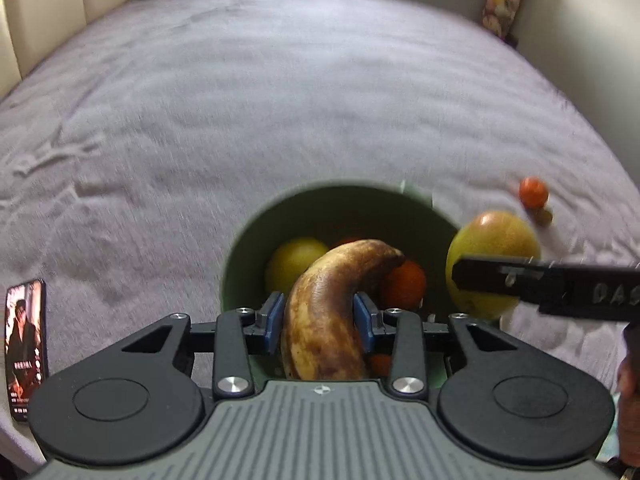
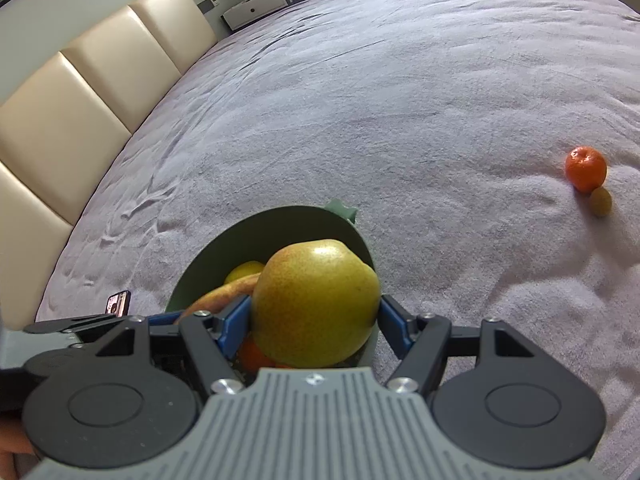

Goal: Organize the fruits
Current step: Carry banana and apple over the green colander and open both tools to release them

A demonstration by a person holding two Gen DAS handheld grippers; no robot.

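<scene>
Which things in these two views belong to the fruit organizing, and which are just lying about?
Part of the job:
- banana, in the left gripper
- pear, in the right gripper
- green bowl with a lemon and tangerines inside
- tangerine and small green fruit, loose on the bedcover

Lying about:
- phone
- headboard cushions

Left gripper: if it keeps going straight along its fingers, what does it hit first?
Probably the fruit in the green bowl. The left gripper holds the browned banana over the bowl's mouth, pointing in; the yellow fruit and orange one lie just ahead. Depth is unclear.
</scene>
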